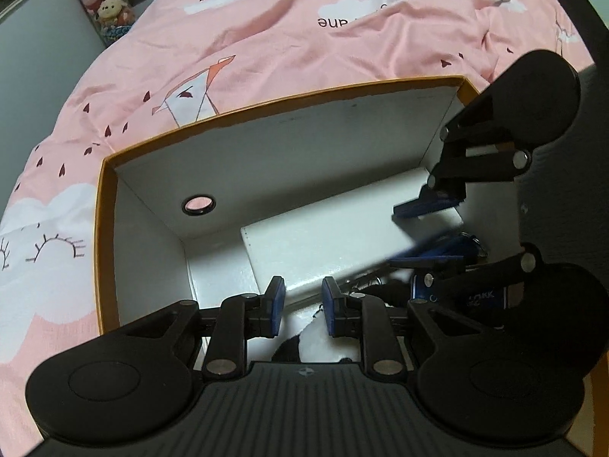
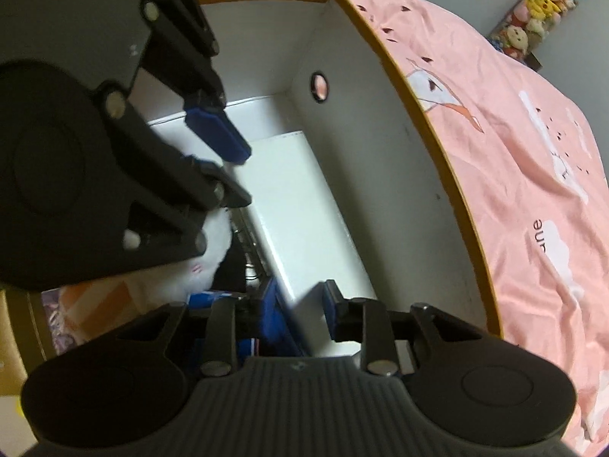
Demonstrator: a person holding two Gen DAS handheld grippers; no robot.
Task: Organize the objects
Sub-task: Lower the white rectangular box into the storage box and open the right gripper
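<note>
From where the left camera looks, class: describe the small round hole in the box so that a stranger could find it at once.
Start at the pink bedspread and find the big open box with an orange rim and white inside walls. Look at the wall on the far left side: the round hole sits there. It alone is ringed in black, with pink bedding showing through it.

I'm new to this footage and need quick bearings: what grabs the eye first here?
A big orange-rimmed box with white inner walls sits on a pink bedspread printed with clouds. Both grippers reach down into it: the left gripper above a white plush toy, the right gripper at a flat white box lying inside. A column of plush toys stands by the far wall.
</note>
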